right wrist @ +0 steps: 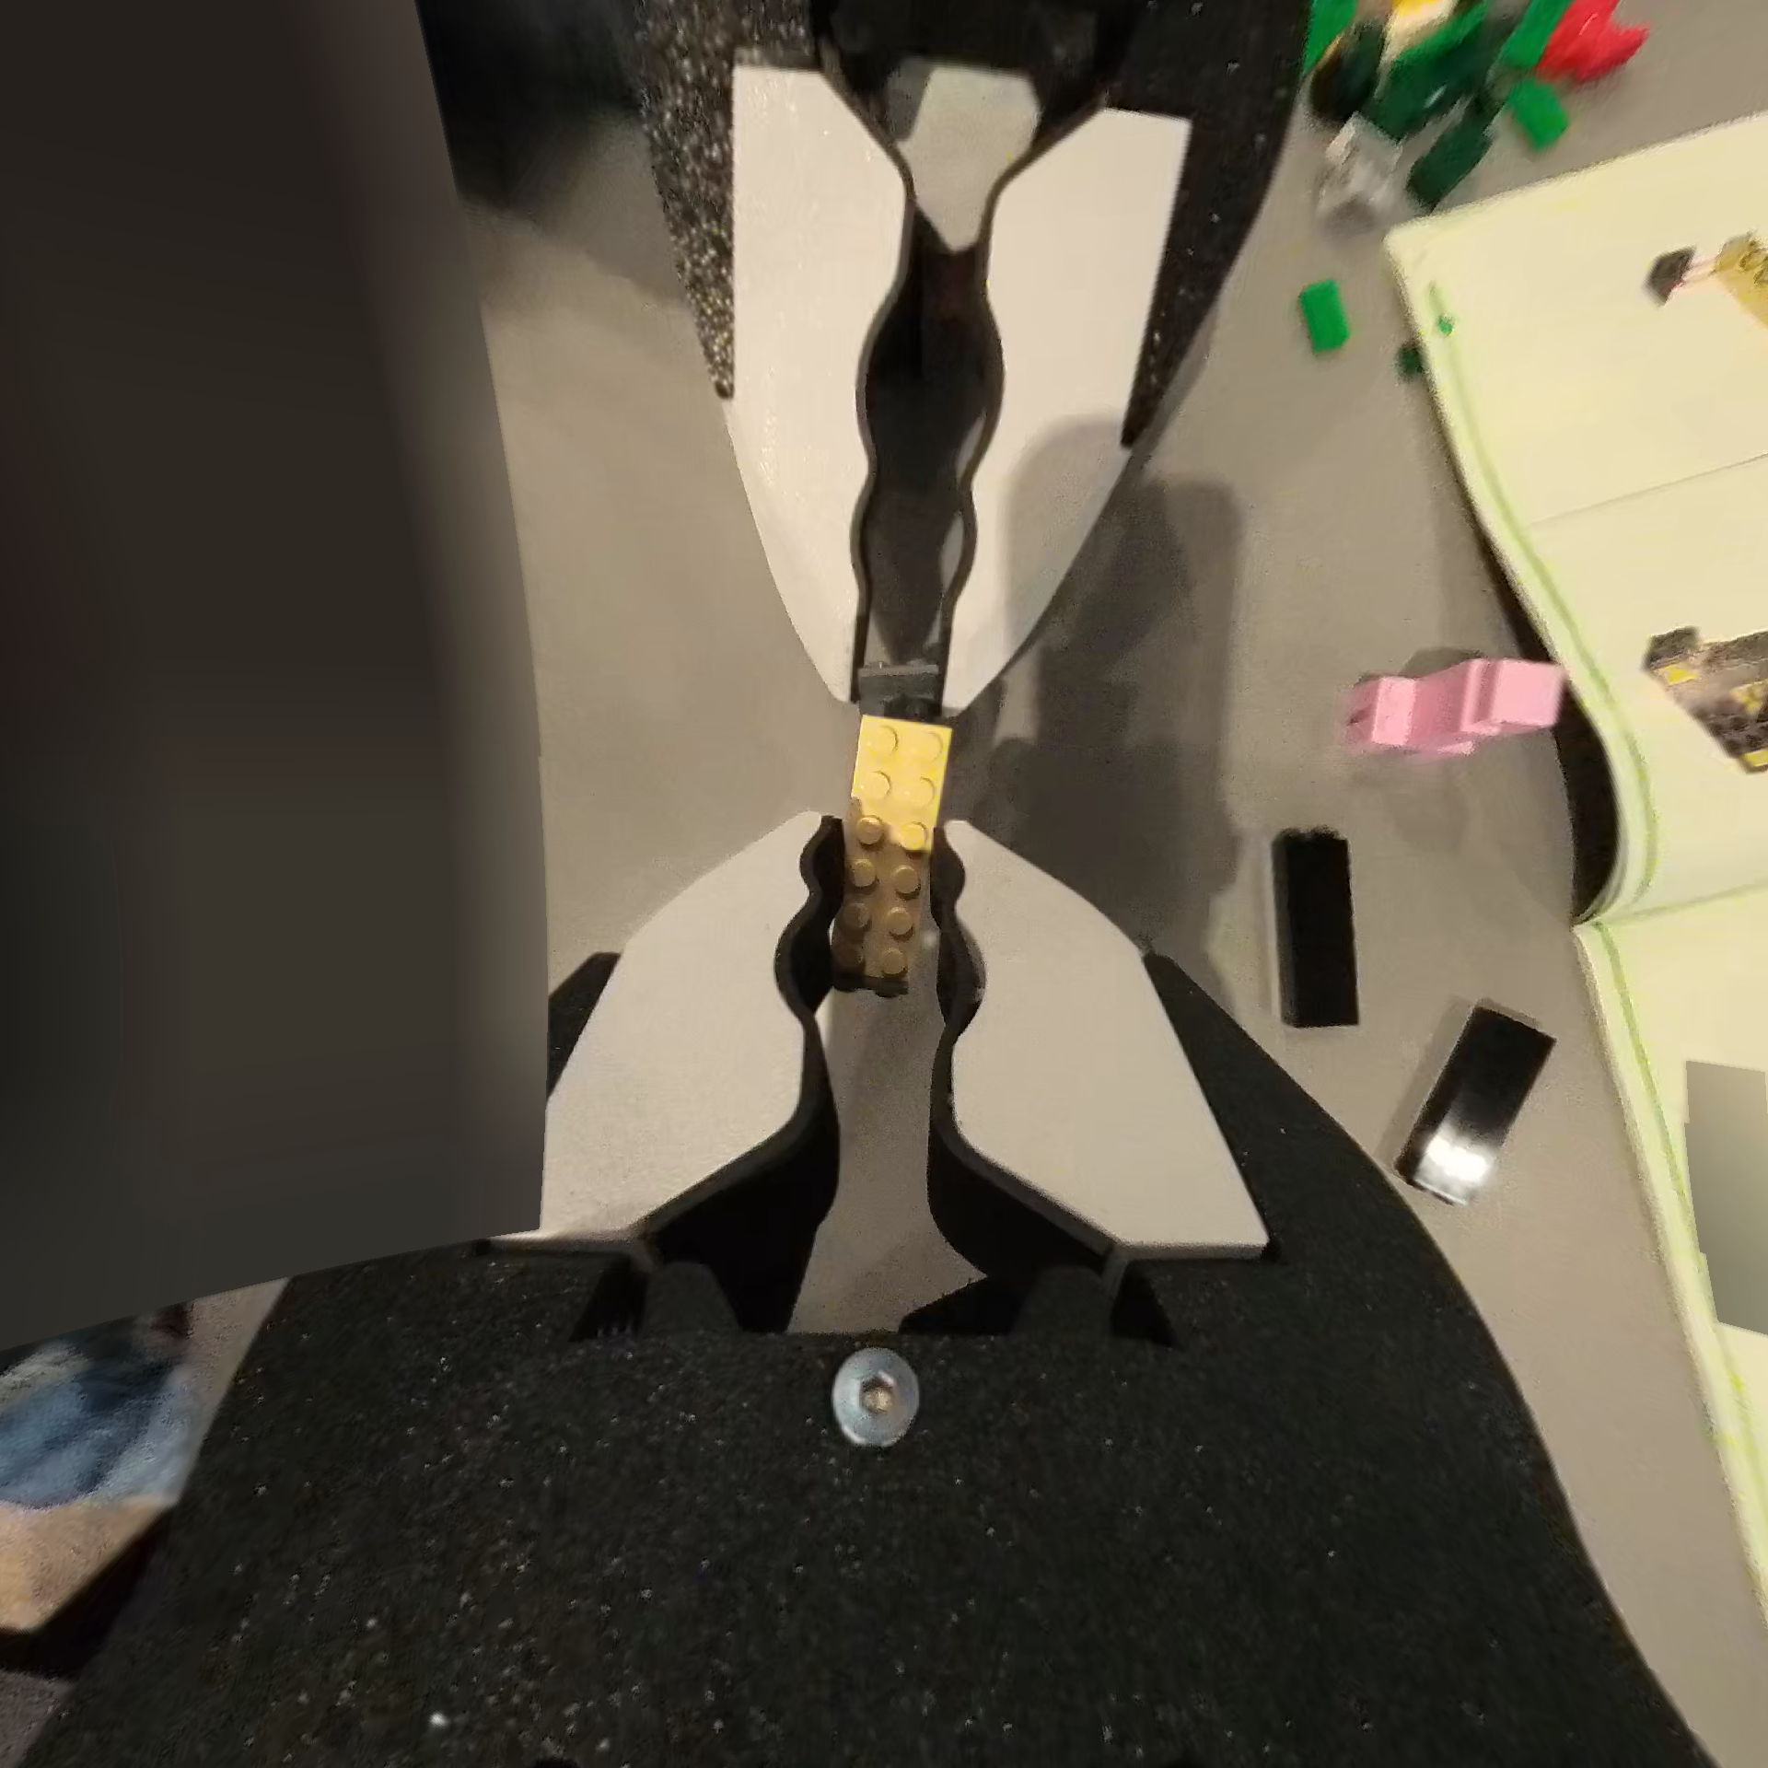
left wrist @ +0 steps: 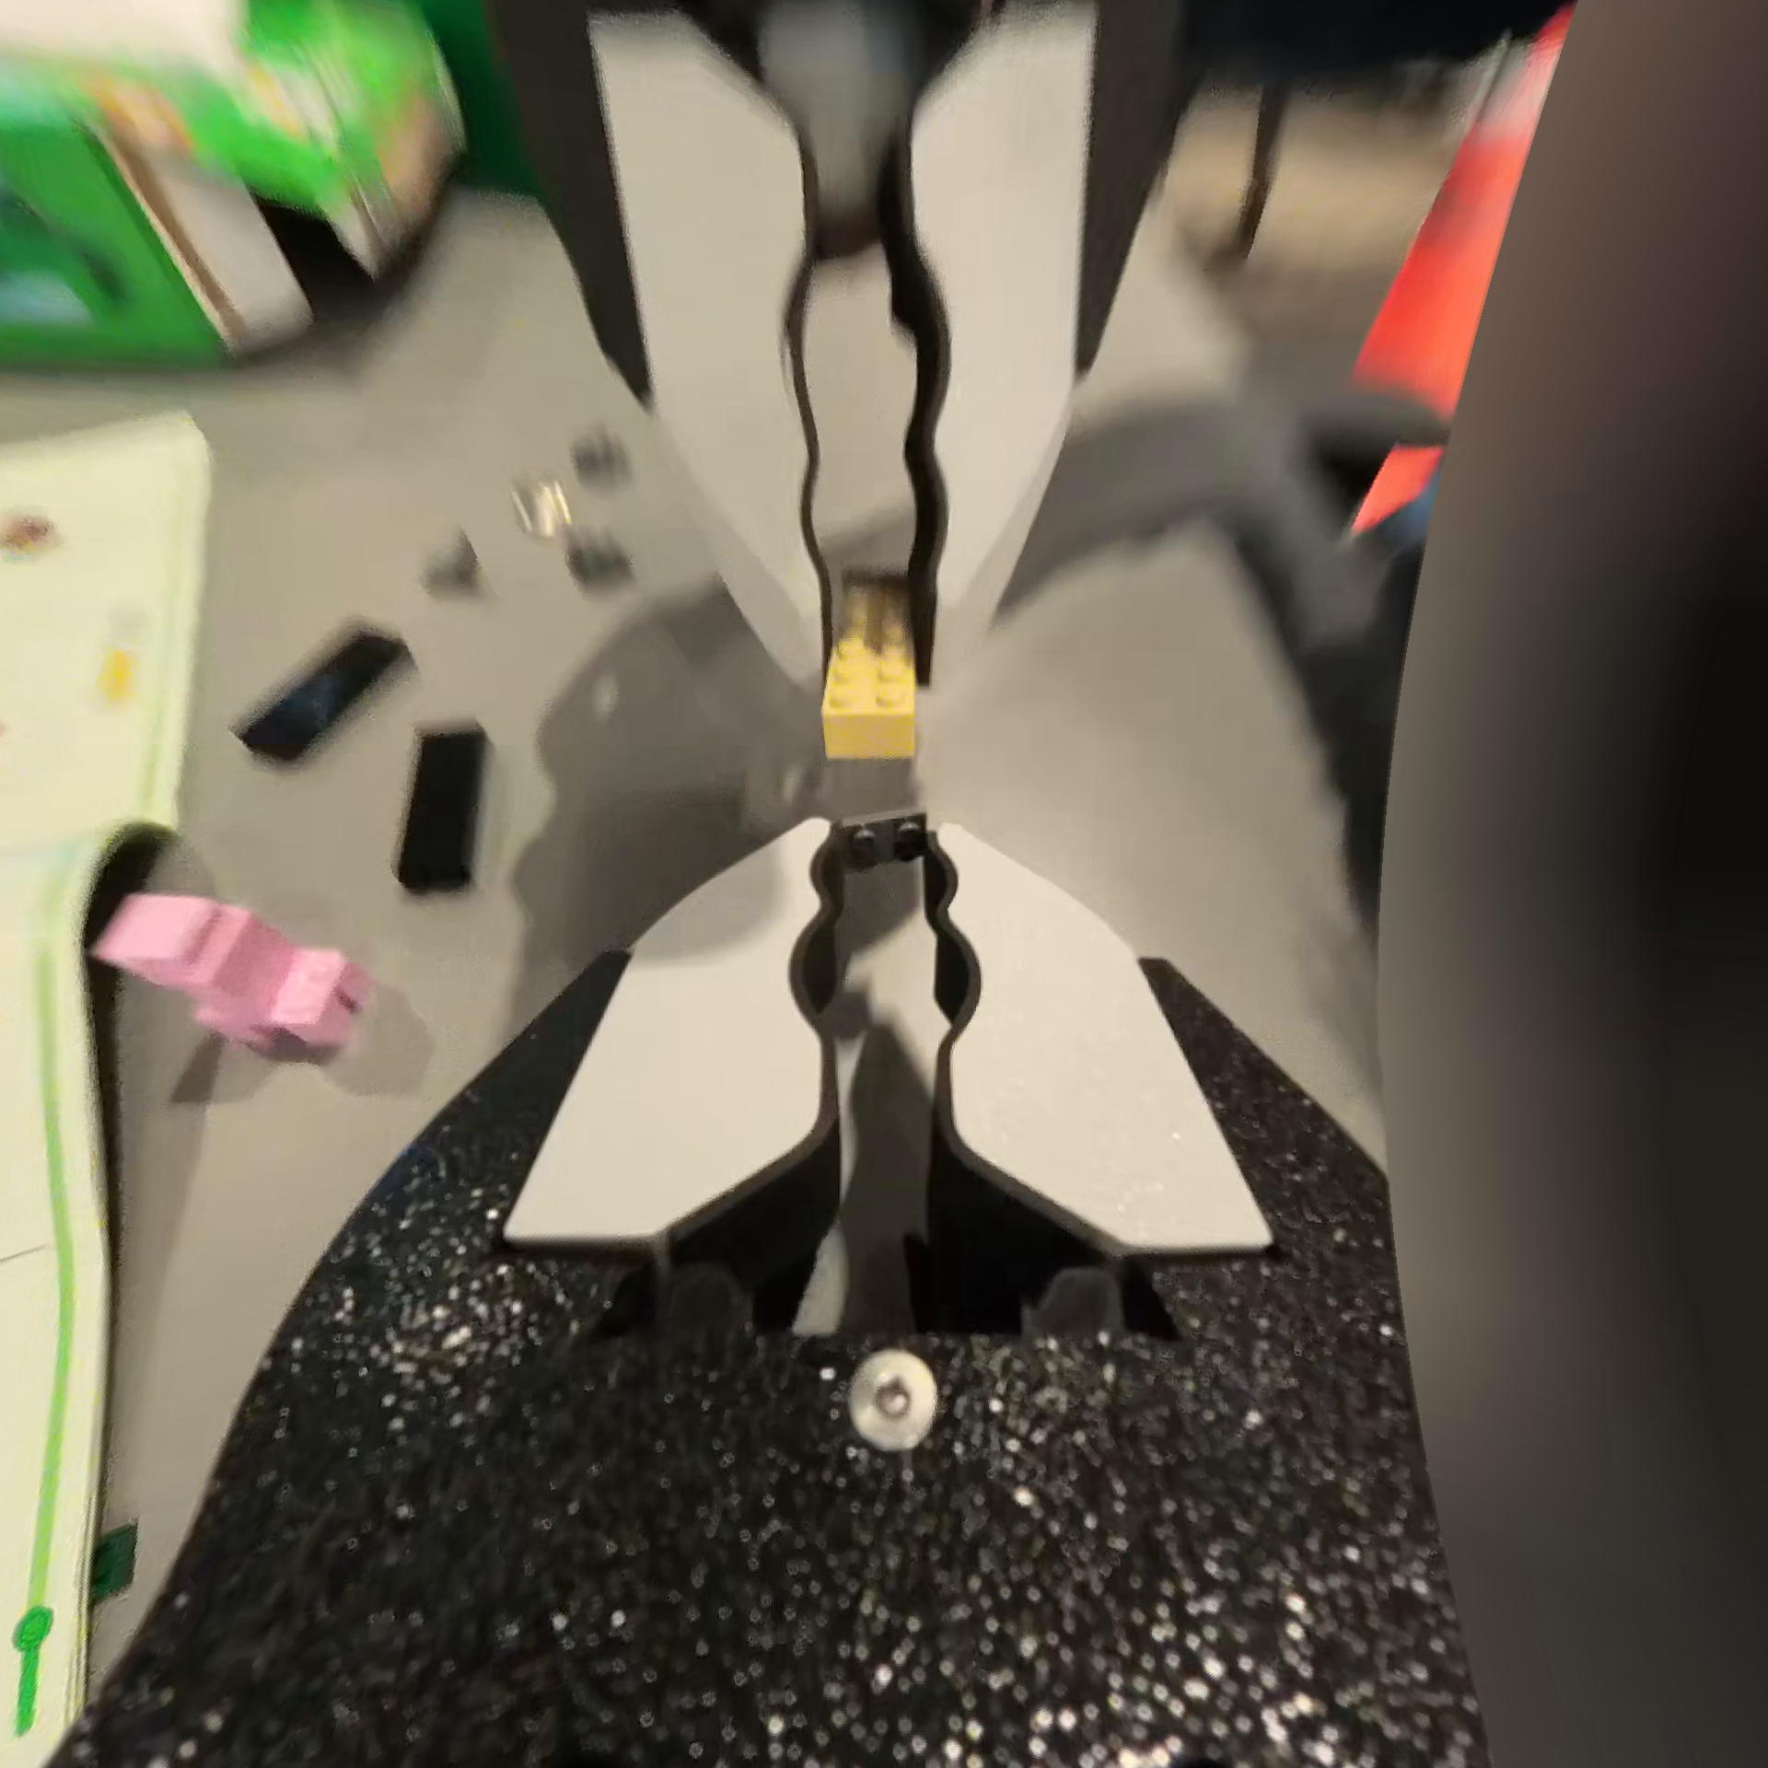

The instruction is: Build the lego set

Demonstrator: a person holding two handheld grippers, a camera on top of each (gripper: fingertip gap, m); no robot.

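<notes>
My left gripper (left wrist: 882, 842) is shut on a small black brick (left wrist: 882, 847) held at its fingertips. My right gripper (right wrist: 885, 842) is shut on a long yellow brick (right wrist: 895, 823), studs up, whose front end sticks out past the fingertips. The two grippers face each other tip to tip. In the left wrist view the yellow brick (left wrist: 869, 708) sits just beyond the black brick, in the right gripper (left wrist: 866, 622). In the right wrist view the black brick (right wrist: 897, 684) sits at the yellow brick's far end, in the left gripper (right wrist: 897, 670). Whether they touch is unclear.
A grey table (right wrist: 1148, 727) holds two black tiles (right wrist: 1315, 942) (right wrist: 1473, 1100), a pink brick piece (right wrist: 1445, 708), an open instruction booklet (right wrist: 1626, 478), and several green and red bricks (right wrist: 1435, 115). A green box (left wrist: 191, 191) stands at the back. Both grippers' tips are close together, under 4 cm apart.
</notes>
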